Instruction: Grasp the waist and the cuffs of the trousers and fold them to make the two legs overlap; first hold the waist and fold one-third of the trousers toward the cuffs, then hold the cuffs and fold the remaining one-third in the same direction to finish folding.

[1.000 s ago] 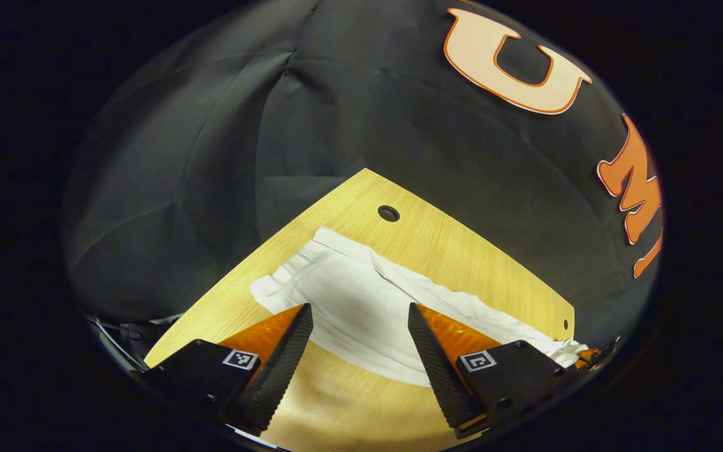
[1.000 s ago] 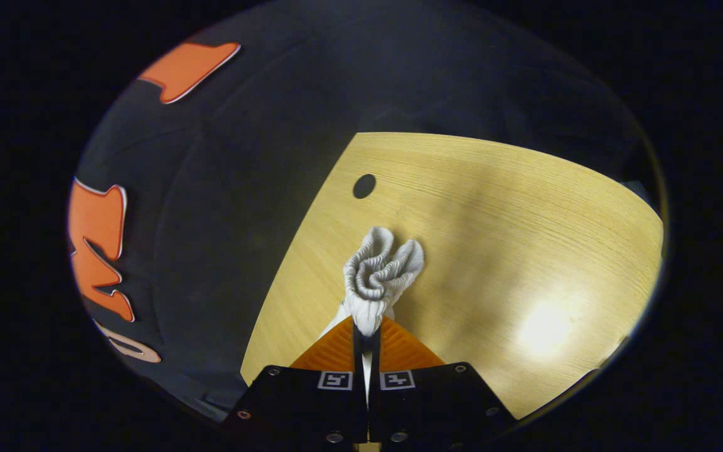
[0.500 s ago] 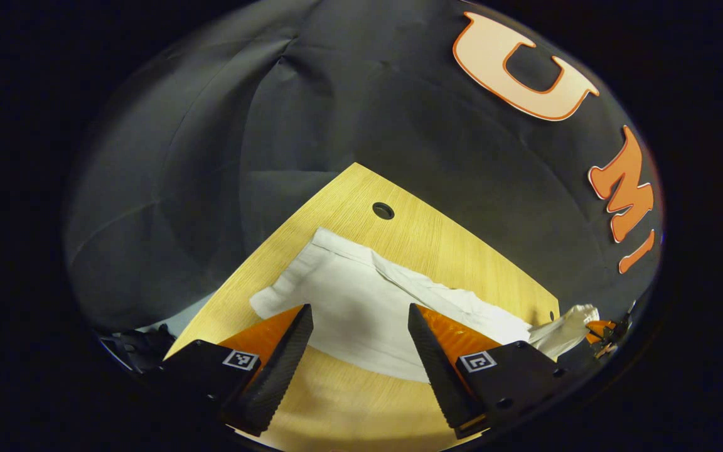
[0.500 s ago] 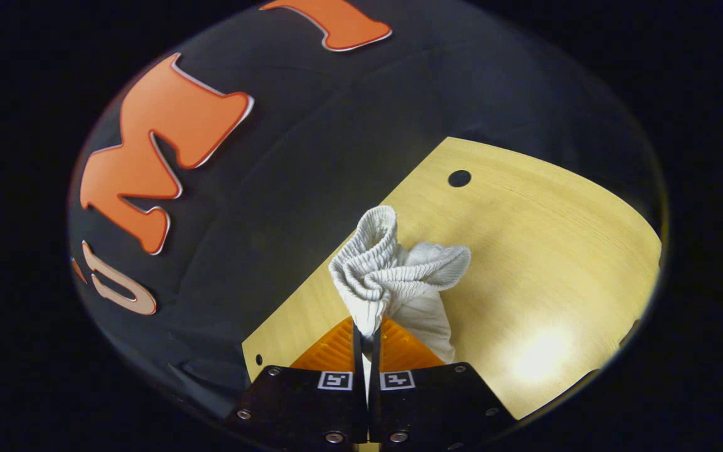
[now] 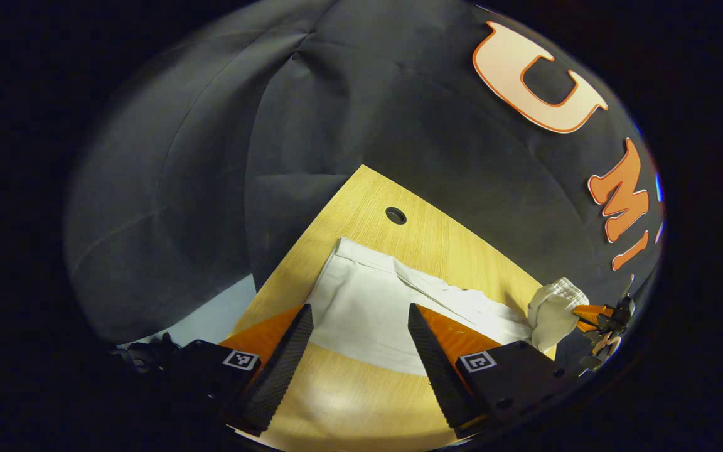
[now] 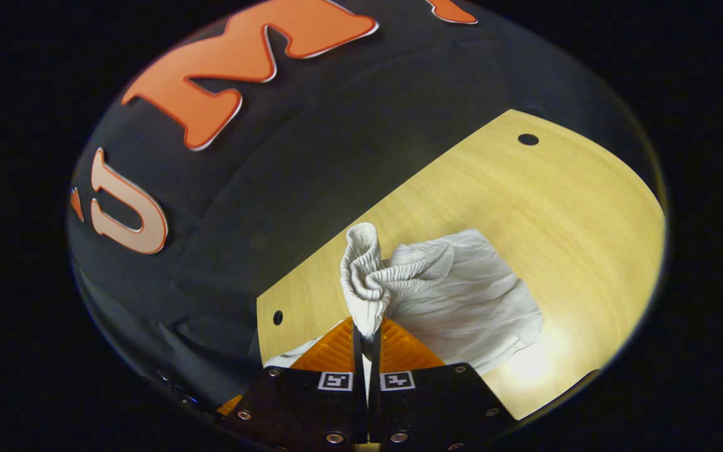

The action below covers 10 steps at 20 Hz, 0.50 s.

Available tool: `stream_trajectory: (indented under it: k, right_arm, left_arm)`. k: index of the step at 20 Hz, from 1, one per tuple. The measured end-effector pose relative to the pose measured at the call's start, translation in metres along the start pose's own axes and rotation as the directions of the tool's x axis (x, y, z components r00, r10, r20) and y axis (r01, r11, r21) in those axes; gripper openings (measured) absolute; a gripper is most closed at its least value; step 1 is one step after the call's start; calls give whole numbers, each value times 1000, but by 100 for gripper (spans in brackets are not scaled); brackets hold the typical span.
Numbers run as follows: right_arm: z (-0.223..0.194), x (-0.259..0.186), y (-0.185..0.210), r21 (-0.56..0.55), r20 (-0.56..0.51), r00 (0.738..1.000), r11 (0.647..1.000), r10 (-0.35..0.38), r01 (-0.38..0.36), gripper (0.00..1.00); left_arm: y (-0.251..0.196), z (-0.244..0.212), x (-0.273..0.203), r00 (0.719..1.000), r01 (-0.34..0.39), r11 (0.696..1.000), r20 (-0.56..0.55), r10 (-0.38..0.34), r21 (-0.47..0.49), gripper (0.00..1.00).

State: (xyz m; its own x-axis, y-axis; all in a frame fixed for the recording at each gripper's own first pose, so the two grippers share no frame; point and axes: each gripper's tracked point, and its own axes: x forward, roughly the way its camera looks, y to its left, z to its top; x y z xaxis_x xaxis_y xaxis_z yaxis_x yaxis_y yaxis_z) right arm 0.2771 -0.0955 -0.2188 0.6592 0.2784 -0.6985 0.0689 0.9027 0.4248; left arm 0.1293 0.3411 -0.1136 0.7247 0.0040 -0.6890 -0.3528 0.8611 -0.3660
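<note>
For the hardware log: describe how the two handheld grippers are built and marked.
The left gripper has two wedge-shaped fingers with ridged inner faces, mounted on black angular blocks, each bearing a small square black-and-white marker. The right gripper has the same black blocks with square markers, plus visible screw heads along the housing.

Trousers [image 5: 374, 307] lie on the table [image 5: 349, 402], near its far edge.
</note>
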Motion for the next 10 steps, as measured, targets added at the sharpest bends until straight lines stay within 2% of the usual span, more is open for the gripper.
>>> stream_trajectory:
  k: [5, 10]
  right_arm:
    - [6, -8, -3, -49, -93, 996, 999, -13, 8, 2]
    - [2, -9, -6, -94, -158, 984, 994, -75, 61, 5]
  left_arm:
    - [5, 7, -4, 1000, -6, 1000, 11, 6, -20, 100]
    - [13, 4, -4, 1000, -13, 999, -1, 13, -38, 100]
